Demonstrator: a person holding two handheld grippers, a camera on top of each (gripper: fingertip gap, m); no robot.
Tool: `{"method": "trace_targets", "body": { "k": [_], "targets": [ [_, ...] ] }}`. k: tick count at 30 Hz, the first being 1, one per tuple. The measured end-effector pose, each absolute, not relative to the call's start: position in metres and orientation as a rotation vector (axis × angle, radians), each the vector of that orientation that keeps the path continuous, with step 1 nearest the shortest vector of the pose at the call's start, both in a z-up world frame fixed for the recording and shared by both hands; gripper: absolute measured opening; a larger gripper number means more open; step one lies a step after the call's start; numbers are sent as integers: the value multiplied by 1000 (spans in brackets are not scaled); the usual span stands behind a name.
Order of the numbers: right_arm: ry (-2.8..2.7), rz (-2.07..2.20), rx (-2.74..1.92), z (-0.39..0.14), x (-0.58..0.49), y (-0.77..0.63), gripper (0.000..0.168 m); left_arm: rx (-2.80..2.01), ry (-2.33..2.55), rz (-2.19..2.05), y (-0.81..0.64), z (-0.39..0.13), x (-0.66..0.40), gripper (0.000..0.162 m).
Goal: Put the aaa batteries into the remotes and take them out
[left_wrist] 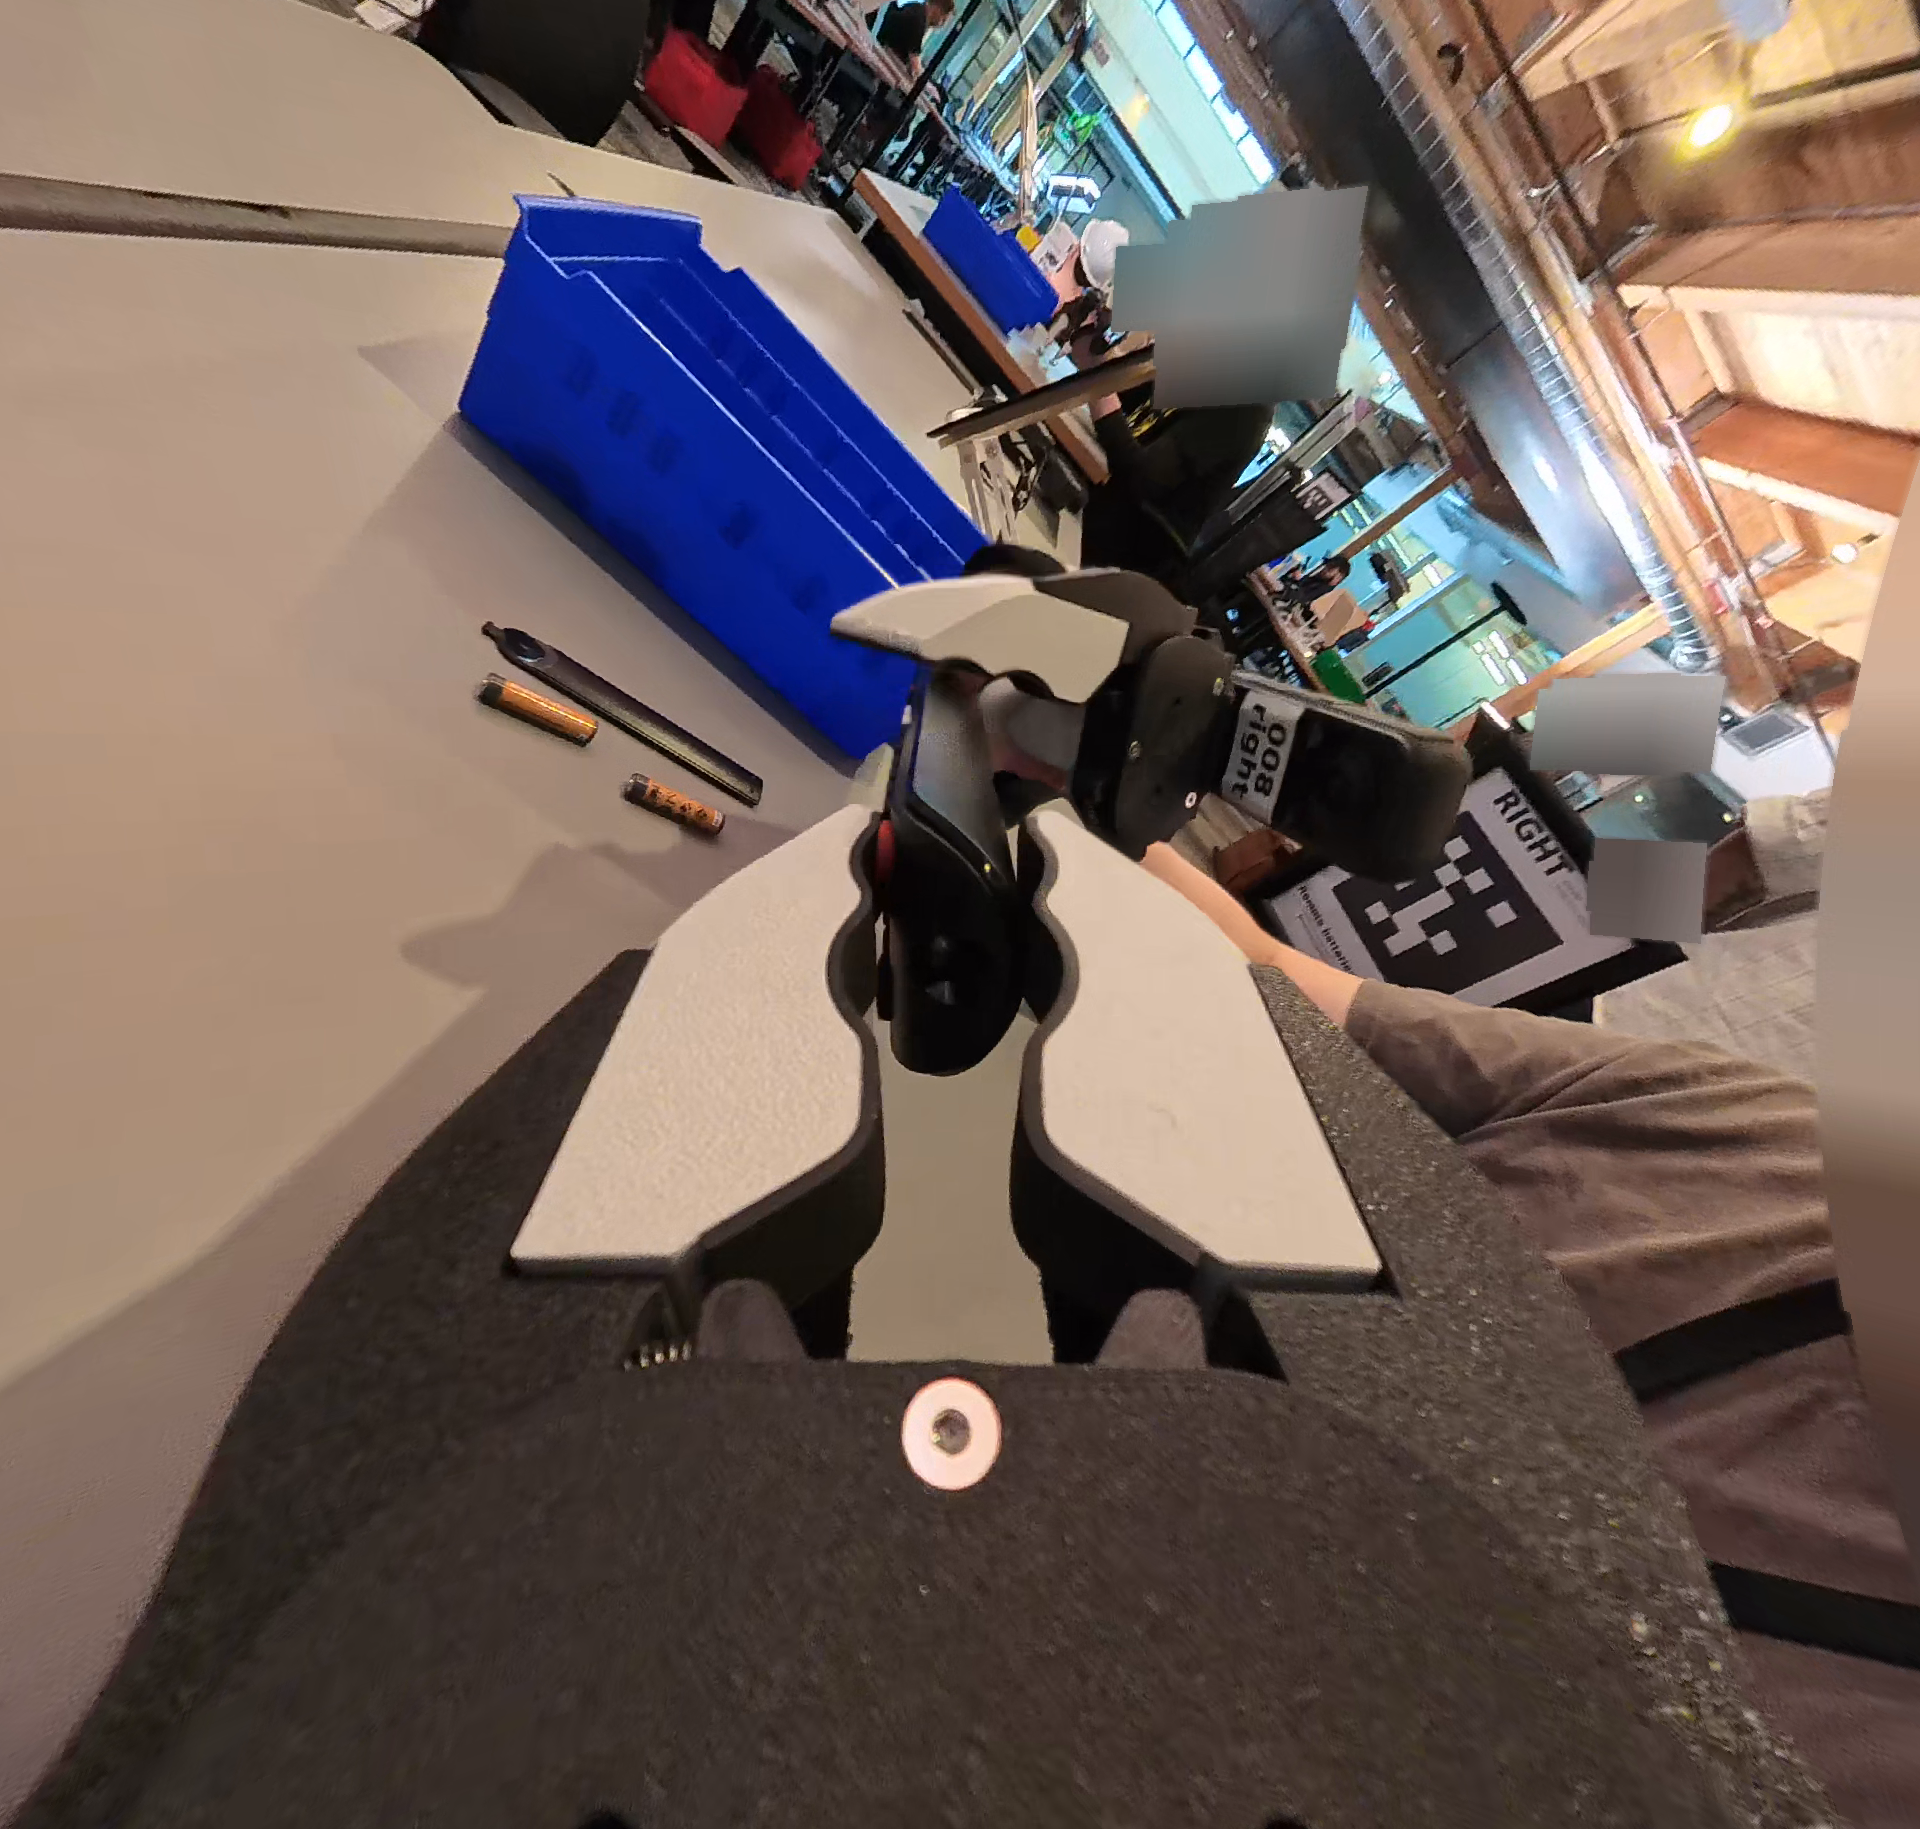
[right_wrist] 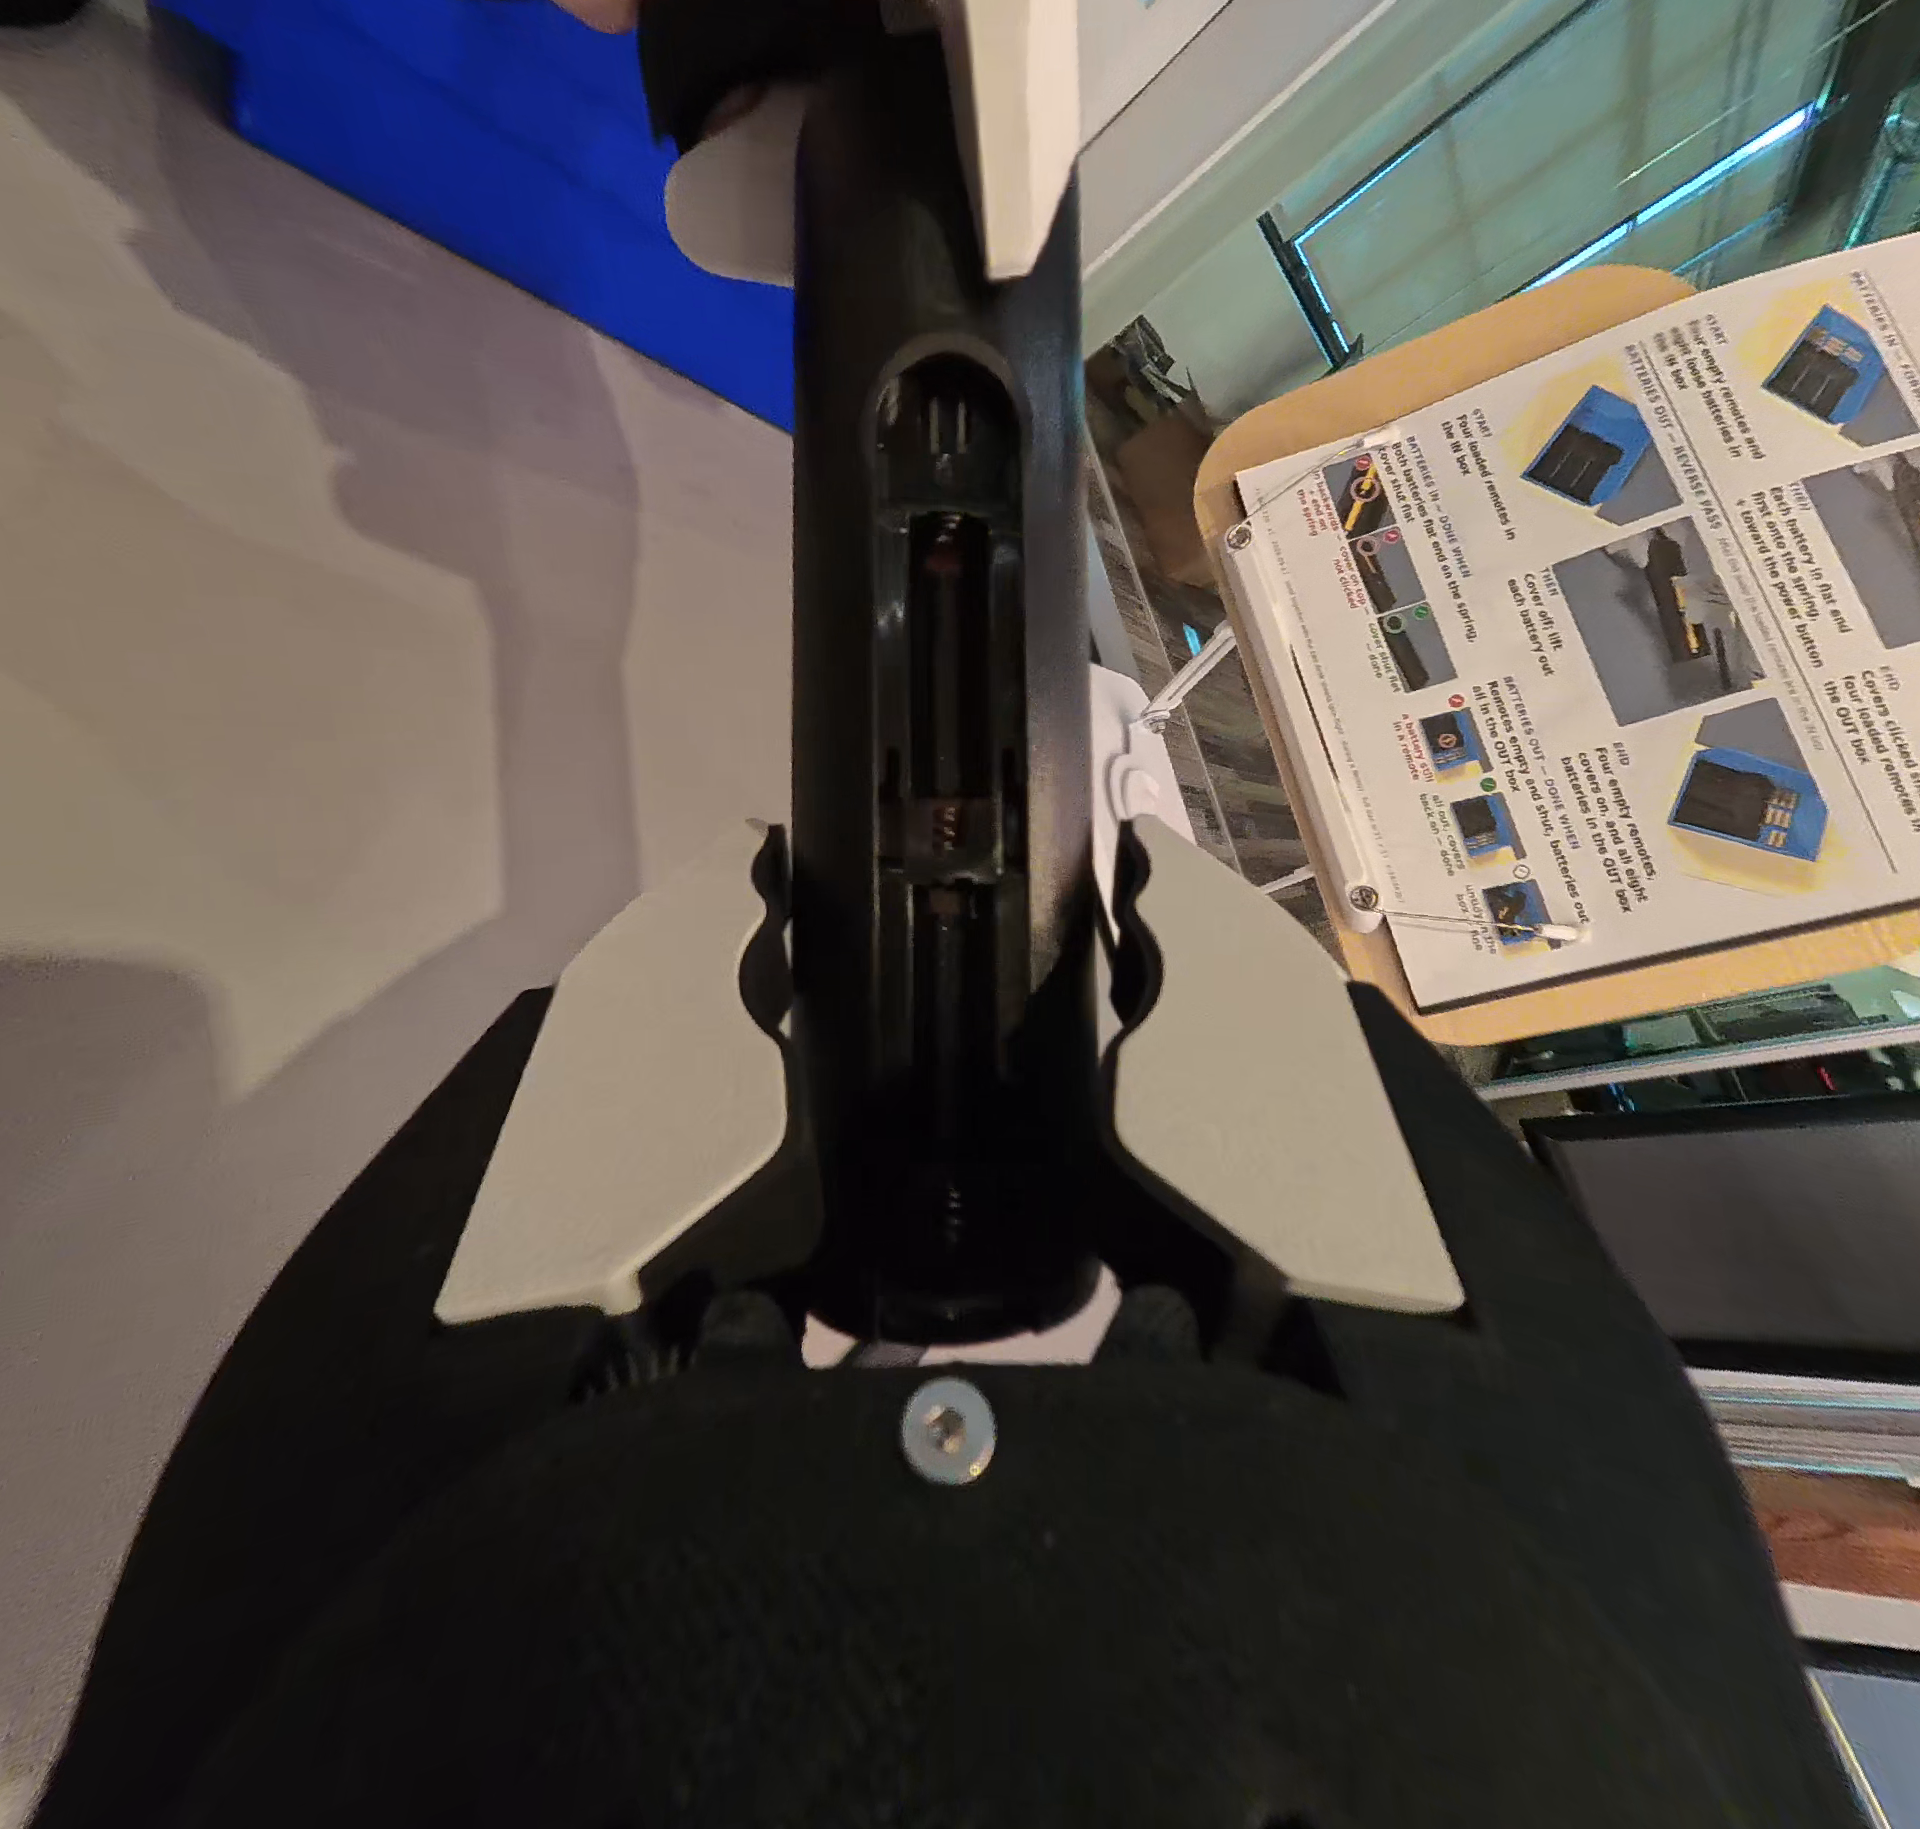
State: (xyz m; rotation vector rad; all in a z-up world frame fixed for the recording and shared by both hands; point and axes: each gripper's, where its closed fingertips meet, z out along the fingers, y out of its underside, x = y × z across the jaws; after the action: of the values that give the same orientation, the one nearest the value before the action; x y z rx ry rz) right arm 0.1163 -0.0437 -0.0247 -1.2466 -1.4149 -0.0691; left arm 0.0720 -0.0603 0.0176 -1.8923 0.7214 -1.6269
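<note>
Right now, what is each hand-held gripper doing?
Left hand-held gripper: shut on the black remote.
Right hand-held gripper: shut on the same remote, its battery bay open.

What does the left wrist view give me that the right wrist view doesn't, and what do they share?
Only the left wrist view shows the two loose batteries and the long black battery cover lying on the table, apart from the remote.

Only the right wrist view shows the remote's open battery compartment, with springs visible and no batteries in it, plus an instruction sheet on a stand.

Both show the black remote gripped by the left gripper and the right gripper at opposite ends, and the blue bin behind.
</note>
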Motion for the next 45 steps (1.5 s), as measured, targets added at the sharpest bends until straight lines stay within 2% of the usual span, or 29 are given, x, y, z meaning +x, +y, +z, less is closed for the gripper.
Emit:
{"method": "trace_targets", "body": {
  "k": [2,8,12,16,23,41,45],
  "targets": [
    [-1426,-67,-1260,-27,114,-44,56,-1888,723,-1625,-59,16,71,23],
    [-1475,33,-1319,-24,113,-43,54,-1859,885,-1604,-70,15,68,32],
    [-1511,51,-1314,-17,113,-38,53,-1893,955,-1444,-64,6,71,35],
    [-1532,70,-1327,-14,113,-31,53,-1849,967,-1429,-56,11,73,25],
    [-1551,138,-1360,-13,117,-16,53,-1870,864,-1520,-36,12,79,26],
    [-1559,228,-1385,-25,117,2,53,-1860,956,-1478,-23,-6,95,27],
    [-1558,197,-1379,-24,120,3,53,-1830,958,-1449,-23,-6,97,24]
  ]
}}
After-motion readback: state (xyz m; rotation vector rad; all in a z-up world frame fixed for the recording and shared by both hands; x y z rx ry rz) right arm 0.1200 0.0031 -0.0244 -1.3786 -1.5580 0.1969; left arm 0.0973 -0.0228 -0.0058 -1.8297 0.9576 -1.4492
